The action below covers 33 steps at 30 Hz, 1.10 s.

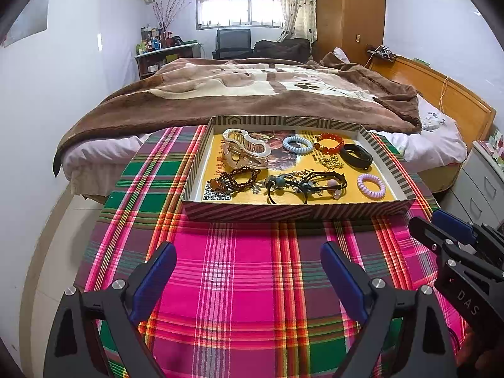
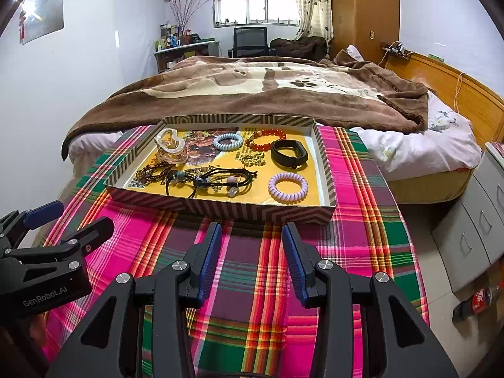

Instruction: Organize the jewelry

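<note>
Left of the tray (image 1: 296, 212), the left gripper (image 1: 249, 252) is hovering, spread wide and empty; the right gripper (image 2: 250, 236), half-spread and empty, is facing the jewelry (image 2: 208, 179) inside it. Advisably, approach one piece squarely, avoiding tangled cords.

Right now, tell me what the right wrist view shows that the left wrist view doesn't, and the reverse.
Only the right wrist view shows a cola bottle lying on the floor by the grey drawers, and a poster catching glare on the wall.

Only the left wrist view shows a hand at the frame's lower right corner.

Both show the striped tray on the plaid cloth, holding a clear hair claw, a purple coil tie, a black band and a red bead bracelet. Both show the left gripper and right gripper open and empty.
</note>
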Each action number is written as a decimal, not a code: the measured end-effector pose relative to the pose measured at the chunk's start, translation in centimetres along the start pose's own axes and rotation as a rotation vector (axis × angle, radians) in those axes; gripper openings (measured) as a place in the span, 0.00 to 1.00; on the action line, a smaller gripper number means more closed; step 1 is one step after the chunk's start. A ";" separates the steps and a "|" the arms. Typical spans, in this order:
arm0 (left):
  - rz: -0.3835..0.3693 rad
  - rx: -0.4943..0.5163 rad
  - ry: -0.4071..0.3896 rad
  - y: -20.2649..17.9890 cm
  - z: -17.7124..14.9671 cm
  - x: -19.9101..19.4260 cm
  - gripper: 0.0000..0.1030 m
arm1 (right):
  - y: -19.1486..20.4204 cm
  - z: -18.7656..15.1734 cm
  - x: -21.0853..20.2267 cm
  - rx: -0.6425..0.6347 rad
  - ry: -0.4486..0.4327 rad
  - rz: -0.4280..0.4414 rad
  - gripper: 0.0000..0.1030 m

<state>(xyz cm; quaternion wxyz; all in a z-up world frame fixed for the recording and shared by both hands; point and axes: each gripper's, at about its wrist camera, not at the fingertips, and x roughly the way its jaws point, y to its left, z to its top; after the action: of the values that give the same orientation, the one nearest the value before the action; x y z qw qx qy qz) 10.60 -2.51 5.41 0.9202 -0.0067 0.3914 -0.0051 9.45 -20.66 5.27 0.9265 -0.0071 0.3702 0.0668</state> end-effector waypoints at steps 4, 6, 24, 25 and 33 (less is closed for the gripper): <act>-0.007 -0.004 -0.001 0.0 0.0 0.0 0.91 | -0.1 0.0 -0.1 0.001 0.000 0.001 0.40; -0.009 -0.008 0.000 0.0 0.0 0.0 0.91 | 0.0 0.0 -0.1 0.000 0.001 0.003 0.40; -0.013 -0.008 0.008 0.0 0.0 0.2 0.91 | 0.1 -0.1 0.2 0.002 0.010 0.008 0.40; -0.013 -0.007 0.009 0.0 0.0 0.2 0.91 | 0.1 -0.2 0.2 0.002 0.010 0.009 0.40; -0.009 -0.010 0.008 0.0 0.0 0.3 0.90 | 0.2 -0.2 0.3 0.004 0.012 0.010 0.40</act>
<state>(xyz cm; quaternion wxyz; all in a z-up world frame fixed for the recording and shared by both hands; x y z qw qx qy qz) 10.79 -2.55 5.21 0.9185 -0.0131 0.3952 -0.0071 9.50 -20.46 4.93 0.9240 -0.0040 0.3757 0.0707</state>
